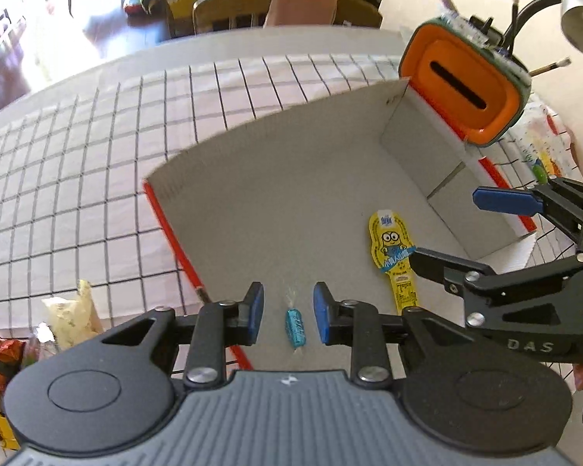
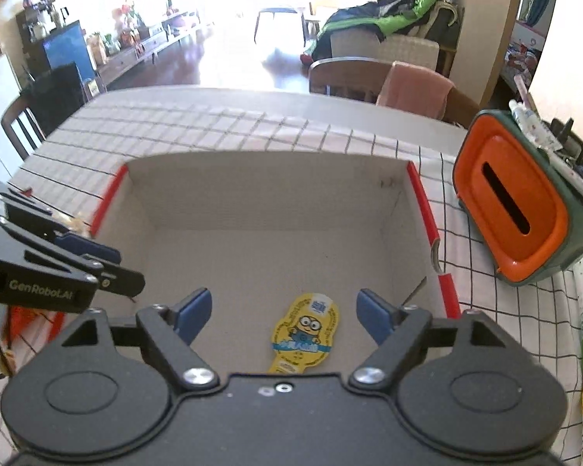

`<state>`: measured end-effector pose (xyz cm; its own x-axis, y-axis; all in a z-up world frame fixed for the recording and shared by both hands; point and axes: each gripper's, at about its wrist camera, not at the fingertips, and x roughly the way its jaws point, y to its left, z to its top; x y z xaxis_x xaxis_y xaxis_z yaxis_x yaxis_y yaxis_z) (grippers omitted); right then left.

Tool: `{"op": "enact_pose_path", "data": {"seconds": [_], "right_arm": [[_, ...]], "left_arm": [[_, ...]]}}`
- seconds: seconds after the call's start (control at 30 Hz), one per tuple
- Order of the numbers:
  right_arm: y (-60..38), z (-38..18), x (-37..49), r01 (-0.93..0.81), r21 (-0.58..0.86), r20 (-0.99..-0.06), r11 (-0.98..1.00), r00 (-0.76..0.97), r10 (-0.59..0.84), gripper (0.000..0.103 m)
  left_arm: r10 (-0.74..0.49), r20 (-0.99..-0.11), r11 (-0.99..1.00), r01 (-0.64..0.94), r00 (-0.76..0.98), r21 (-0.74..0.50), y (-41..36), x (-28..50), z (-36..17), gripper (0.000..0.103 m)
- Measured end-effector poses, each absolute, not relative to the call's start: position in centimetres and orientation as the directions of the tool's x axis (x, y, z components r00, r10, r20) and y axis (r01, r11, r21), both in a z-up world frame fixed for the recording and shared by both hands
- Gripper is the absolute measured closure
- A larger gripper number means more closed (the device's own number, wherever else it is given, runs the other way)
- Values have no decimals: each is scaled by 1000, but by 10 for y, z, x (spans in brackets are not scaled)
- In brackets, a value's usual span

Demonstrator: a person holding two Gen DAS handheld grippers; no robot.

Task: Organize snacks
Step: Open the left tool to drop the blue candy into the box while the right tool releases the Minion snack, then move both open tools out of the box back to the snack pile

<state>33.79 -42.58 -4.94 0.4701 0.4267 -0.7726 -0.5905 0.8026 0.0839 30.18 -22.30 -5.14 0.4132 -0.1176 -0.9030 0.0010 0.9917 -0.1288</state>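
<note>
Two snacks are lying in the box (image 1: 291, 202) — a blue candy (image 1: 295, 328) low in the frame between the narrowly parted, empty left gripper (image 1: 287, 312), a yellow packet (image 2: 305, 334) beneath the wide, empty right gripper (image 2: 281, 316). More snacks (image 1: 72, 310) are waiting at lower left on the worktop (image 1: 97, 147).

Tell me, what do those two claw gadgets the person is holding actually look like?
Both match. The left claw and right claw are black linkages of flat bars joined by silver rivets, ending in blue pads. Each sits on a wide body with two round black discs; the left one's middle is ribbed grey. White lettering marks their sides, "GenRobot.AI" on the left one. No cables or sleeves show.
</note>
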Motion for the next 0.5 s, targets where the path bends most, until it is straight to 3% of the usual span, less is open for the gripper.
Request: {"op": "enact_pose_path", "data": {"seconds": [0.5], "right_arm": [[-414,-1,297,-574,181,-667,799,525,529,11]], "left_arm": [[-116,-808,993,39,578,-115,-188,249,-6,73]]}}
